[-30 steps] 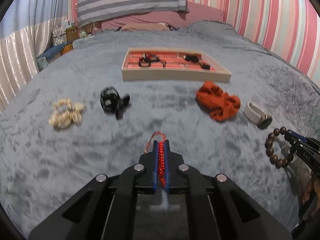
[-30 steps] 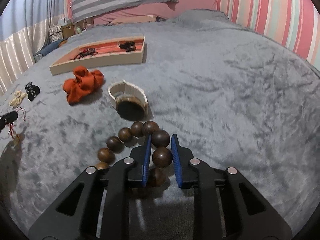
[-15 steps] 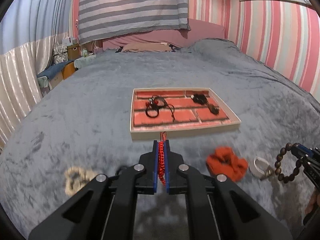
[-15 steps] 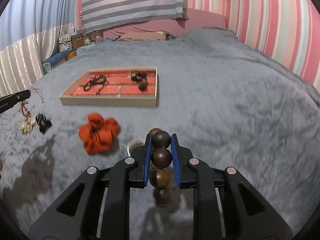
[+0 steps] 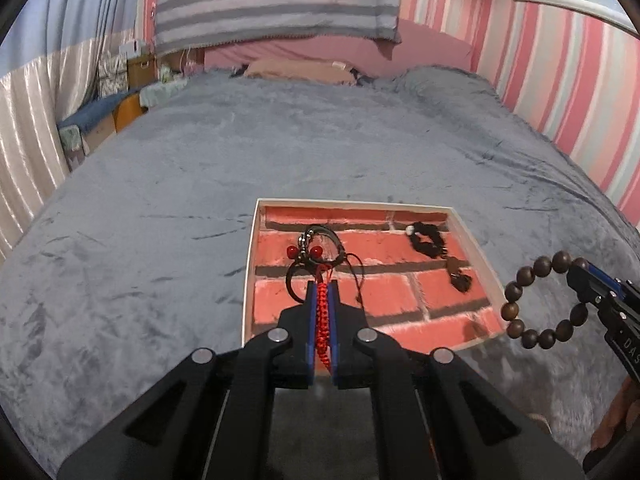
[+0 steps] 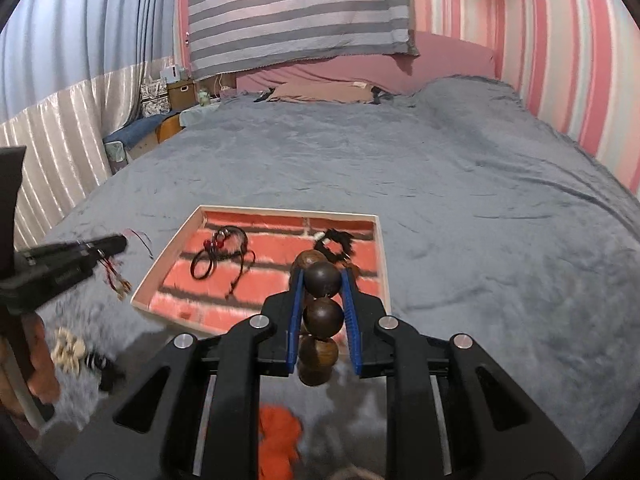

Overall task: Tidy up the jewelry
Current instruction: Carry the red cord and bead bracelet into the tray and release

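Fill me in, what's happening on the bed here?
A person is sorting jewelry into a brick-patterned tray on a grey blanket. The left gripper is shut on a red braided cord, held over the tray's near edge. The right gripper is clamped on a brown wooden bead bracelet, also near the tray. Two dark pieces already lie in the tray. An orange scrunchie and a pale shell piece are on the blanket, outside the tray.

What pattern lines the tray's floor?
Red brick print on the tray, clearest in the left wrist view.
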